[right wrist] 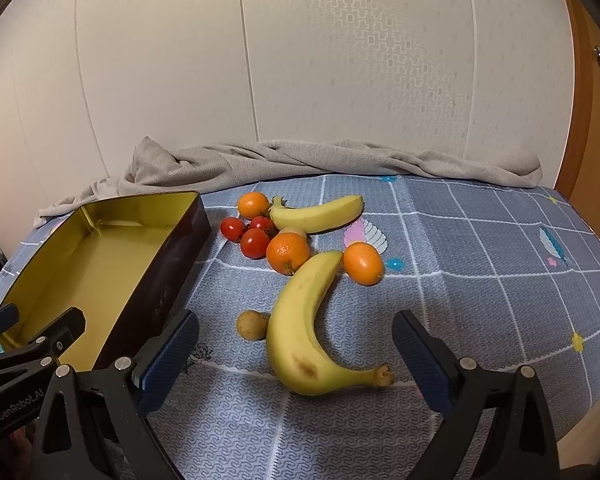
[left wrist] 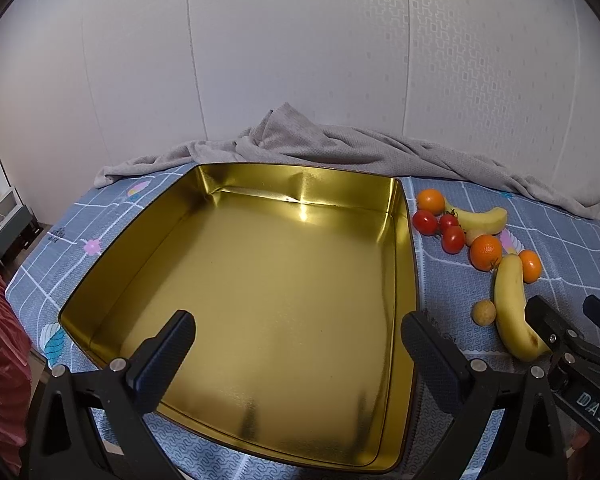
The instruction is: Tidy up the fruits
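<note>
Here, glossy gold-lined rectangular tin [left wrist: 260, 280], curved smooth banana [right wrist: 300, 320], round dimpled oranges [right wrist: 288, 253], both ribbed claws [left wrist: 298, 336] [right wrist: 296, 338] spread, empty.

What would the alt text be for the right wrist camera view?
The open right gripper hovers over a large banana lying on a blue patterned tablecloth. Beyond lie three oranges, three tomatoes, a second banana, with an empty gold tin at left.

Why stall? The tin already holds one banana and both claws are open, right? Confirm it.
Wrong on one point: the tin holds nothing, as the left wrist view shows. Both bananas lie beside it. Both claws, left and right, are indeed open.
</note>
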Motion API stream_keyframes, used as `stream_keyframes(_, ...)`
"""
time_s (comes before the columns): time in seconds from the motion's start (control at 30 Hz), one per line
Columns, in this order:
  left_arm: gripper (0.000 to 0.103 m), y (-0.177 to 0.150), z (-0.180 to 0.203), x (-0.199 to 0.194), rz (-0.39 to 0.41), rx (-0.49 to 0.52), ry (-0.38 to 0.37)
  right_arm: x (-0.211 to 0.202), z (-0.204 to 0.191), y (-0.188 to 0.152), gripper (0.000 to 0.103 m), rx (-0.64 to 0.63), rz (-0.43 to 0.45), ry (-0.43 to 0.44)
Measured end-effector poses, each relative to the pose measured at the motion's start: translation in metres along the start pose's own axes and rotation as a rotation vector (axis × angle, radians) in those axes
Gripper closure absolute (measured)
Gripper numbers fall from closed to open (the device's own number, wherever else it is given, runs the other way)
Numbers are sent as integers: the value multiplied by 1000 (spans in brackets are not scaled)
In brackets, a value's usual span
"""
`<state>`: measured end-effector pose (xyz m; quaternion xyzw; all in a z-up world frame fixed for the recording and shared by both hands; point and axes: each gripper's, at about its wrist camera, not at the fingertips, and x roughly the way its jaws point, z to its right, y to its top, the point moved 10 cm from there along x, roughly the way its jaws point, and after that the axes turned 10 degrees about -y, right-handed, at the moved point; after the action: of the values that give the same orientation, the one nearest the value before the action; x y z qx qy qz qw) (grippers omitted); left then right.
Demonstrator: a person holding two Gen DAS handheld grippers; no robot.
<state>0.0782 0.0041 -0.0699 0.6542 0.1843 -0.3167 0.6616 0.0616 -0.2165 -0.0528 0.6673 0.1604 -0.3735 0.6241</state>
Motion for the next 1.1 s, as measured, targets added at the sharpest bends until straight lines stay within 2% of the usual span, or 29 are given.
stream_keyframes(1.1,0,0,5,2,-15,20,-5,0,-1,1,4,-6,14,10)
